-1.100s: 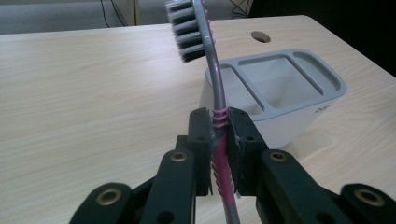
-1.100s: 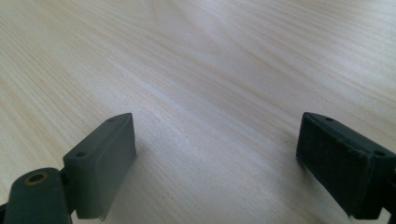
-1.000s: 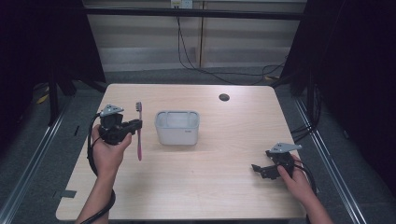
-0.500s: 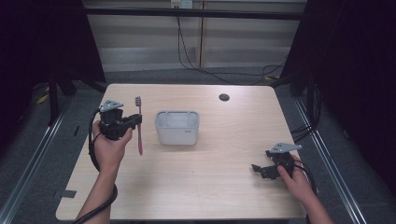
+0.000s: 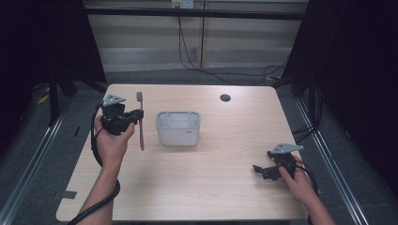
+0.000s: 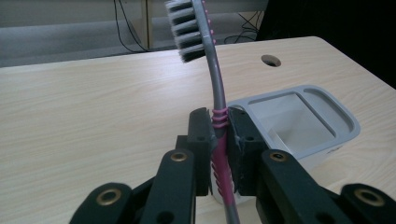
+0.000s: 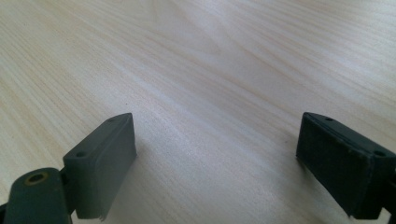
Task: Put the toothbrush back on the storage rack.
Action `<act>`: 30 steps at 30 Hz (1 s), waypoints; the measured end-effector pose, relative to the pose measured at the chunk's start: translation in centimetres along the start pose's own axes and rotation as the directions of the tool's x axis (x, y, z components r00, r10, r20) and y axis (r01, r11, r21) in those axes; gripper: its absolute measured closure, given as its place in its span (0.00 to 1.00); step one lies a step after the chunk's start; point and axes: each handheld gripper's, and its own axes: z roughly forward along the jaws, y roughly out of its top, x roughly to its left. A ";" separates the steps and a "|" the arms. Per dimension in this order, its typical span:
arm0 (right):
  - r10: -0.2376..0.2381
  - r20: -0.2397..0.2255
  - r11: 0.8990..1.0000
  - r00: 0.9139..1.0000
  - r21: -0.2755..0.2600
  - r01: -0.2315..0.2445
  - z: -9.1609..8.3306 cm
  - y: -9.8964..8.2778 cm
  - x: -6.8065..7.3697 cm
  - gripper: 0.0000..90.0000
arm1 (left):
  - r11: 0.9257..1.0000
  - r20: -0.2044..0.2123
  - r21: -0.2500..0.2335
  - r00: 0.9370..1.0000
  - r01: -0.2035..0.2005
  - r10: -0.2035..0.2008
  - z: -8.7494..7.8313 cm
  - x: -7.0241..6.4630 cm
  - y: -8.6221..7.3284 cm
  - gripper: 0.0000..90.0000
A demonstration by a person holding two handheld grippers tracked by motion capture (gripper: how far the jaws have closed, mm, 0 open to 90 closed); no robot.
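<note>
A pink and grey toothbrush [image 5: 140,123] stands upright, bristles on top, with my left gripper [image 5: 136,116] shut on its handle above the table's left side. In the left gripper view the pink ribbed handle [image 6: 220,149] is pinched between the two black jaws and the bristle head [image 6: 189,29] points up. A grey rectangular holder [image 5: 178,127] with two compartments sits just right of the brush. My right gripper [image 5: 259,169] rests low near the front right edge, its jaws wide apart over bare wood [image 7: 215,116].
A round cable hole [image 5: 225,97] lies at the table's far right. The wooden table [image 5: 211,187] has dark floor and rails on both sides. Cables trail from both grippers.
My left gripper has lifted the toothbrush a little farther up and back; the brush stays upright. The right gripper has not moved.
</note>
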 end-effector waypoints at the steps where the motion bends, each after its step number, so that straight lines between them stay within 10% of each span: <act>1: -0.002 0.000 1.000 1.000 -0.001 0.002 0.0 0.0 0.0 0.13 | 1.000 0.002 -0.001 1.000 0.000 0.000 0.0 0.0 0.1 0.90; 30: 0.000 0.000 1.000 1.000 0.000 0.000 0.0 0.0 0.0 0.13 | 0.998 0.002 -0.049 0.999 -0.041 0.041 0.3 -1.2 4.3 0.90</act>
